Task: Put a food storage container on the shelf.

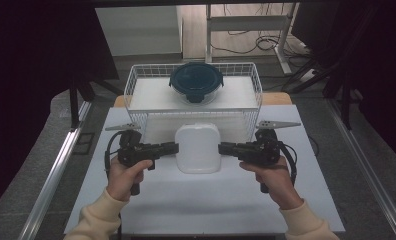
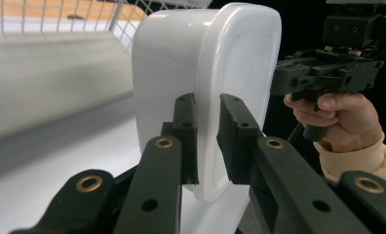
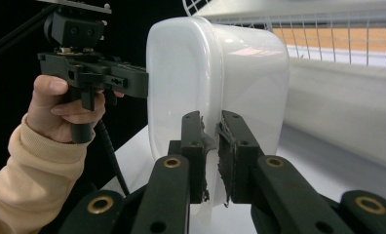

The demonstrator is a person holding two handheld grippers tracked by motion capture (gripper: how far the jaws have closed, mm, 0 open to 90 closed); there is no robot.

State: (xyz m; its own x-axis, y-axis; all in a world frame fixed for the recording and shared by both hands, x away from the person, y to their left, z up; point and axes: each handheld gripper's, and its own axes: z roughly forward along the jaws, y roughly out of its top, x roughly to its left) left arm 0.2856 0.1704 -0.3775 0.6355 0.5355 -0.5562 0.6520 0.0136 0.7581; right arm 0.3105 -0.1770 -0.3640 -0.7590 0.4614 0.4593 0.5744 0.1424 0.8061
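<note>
White box (image 1: 197, 148): sits on the tabletop (image 1: 211, 200), just in front of the wire basket (image 1: 136, 82).
Left tool (image 1: 174, 147): pinches the box's left rim.
Right tool (image 1: 223, 148): pinches the box's right rim.
Round dark box (image 1: 196, 81): inside the basket, at the back.

A smooth, glossy white plastic container (image 1: 198, 148) catches soft highlights along its rounded lip, held between matt black plastic jaws studded with brass-coloured rivets — the left gripper (image 2: 208, 141) with clean, flat pads, the right gripper (image 3: 212, 156) with pads (image 3: 227, 161) worn rough and frayed at the edges. Behind stands a white coated-wire basket (image 1: 136, 82) holding a dark, shiny lidded bowl (image 1: 196, 81) — possibly glass under a plastic lid. The tabletop (image 1: 211, 205) looks matt white; the sleeves (image 1: 98, 217) are soft cream cloth.
</note>
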